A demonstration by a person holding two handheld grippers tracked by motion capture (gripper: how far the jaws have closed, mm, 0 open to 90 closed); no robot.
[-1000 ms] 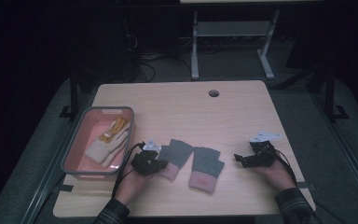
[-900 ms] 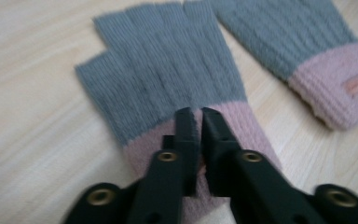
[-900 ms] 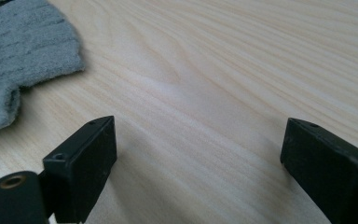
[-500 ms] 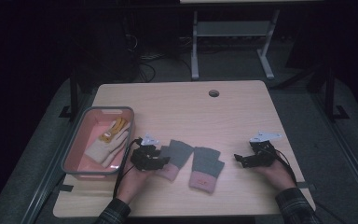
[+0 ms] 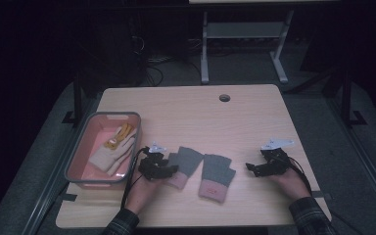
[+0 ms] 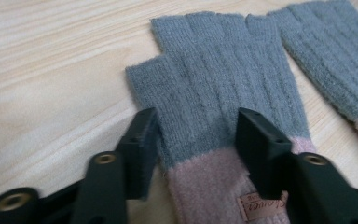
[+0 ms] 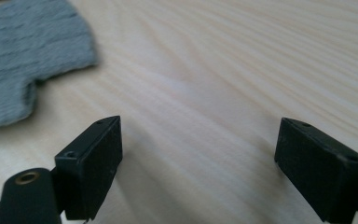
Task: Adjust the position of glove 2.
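Two grey knit fingerless gloves with pink cuffs lie side by side on the wooden table, a left one and a right one. My left gripper rests low over the left glove, near where the grey meets the pink cuff. It is open, and its jaws have just been closing a little, with the glove lying flat between them. The second glove shows beyond. My right gripper stands open to the right of the gloves, over bare table. Nothing is between its jaws, which have just come in slightly. A glove's edge lies to its far left.
A pink tray with a grey rim stands at the table's left and holds a white and yellow work glove. A round cable hole sits near the far edge. A metal frame stands on the dark floor behind the table.
The left gripper has shifted slightly at the left glove's cuff, and its jaws look further apart than a second ago. The right hand and both gloves have stayed put.
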